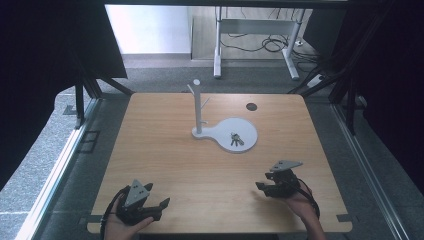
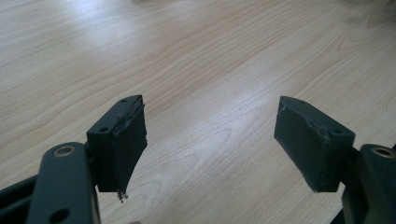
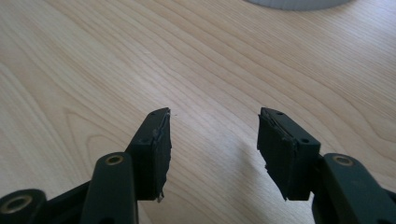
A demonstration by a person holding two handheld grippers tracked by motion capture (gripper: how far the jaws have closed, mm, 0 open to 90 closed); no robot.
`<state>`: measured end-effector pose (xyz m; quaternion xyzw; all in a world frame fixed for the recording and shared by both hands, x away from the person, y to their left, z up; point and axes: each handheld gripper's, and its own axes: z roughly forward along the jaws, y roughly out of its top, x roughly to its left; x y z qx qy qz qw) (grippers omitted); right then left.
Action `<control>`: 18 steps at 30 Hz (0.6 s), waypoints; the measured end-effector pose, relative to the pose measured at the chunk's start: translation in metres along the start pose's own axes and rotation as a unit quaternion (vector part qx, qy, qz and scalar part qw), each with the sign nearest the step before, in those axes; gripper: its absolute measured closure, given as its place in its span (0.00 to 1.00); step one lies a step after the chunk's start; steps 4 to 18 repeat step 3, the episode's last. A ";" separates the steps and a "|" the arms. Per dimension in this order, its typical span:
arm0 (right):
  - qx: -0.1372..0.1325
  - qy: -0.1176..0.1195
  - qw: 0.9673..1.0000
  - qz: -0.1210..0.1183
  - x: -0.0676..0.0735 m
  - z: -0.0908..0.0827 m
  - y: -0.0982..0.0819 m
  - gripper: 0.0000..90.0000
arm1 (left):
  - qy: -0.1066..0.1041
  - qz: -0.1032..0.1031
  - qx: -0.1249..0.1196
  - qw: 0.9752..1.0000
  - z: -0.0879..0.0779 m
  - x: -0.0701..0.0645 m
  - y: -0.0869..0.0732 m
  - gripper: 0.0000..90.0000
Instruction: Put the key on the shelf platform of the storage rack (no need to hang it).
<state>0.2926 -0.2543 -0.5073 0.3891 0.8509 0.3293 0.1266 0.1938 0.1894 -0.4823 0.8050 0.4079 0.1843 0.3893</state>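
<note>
Both tools rest low at the near edge of the pale wooden tabletop [image 1: 165, 150], the left tool [image 1: 159, 206] and right tool [image 1: 264, 186] each with jaws spread and empty. The small bunch of metal keys [image 1: 236, 139] lies on the round white base of the white peg stand [image 1: 198, 107], well apart from both. Nothing is grasped yet; this looks like the start. Next, probably the right tool reaches forward to pinch the keys, perhaps to hang them on a peg.

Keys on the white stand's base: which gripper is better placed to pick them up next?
Right, probably. The right gripper, jaws open and empty, sits nearer the keys on the white base. The left gripper, also open, lies at the table's near-left edge, farther away.
</note>
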 end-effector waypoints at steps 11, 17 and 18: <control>0.002 -0.014 1.000 0.009 -0.004 0.001 -0.003 0.46 | 0.000 -0.001 -0.004 1.000 -0.002 0.001 0.000 0.28; 0.002 -0.014 1.000 0.009 -0.004 0.001 -0.003 0.46 | 0.000 -0.001 -0.004 1.000 -0.002 0.001 0.000 0.28; 0.002 -0.014 1.000 0.009 -0.004 0.001 -0.003 0.46 | 0.000 -0.001 -0.004 1.000 -0.002 0.001 0.000 0.28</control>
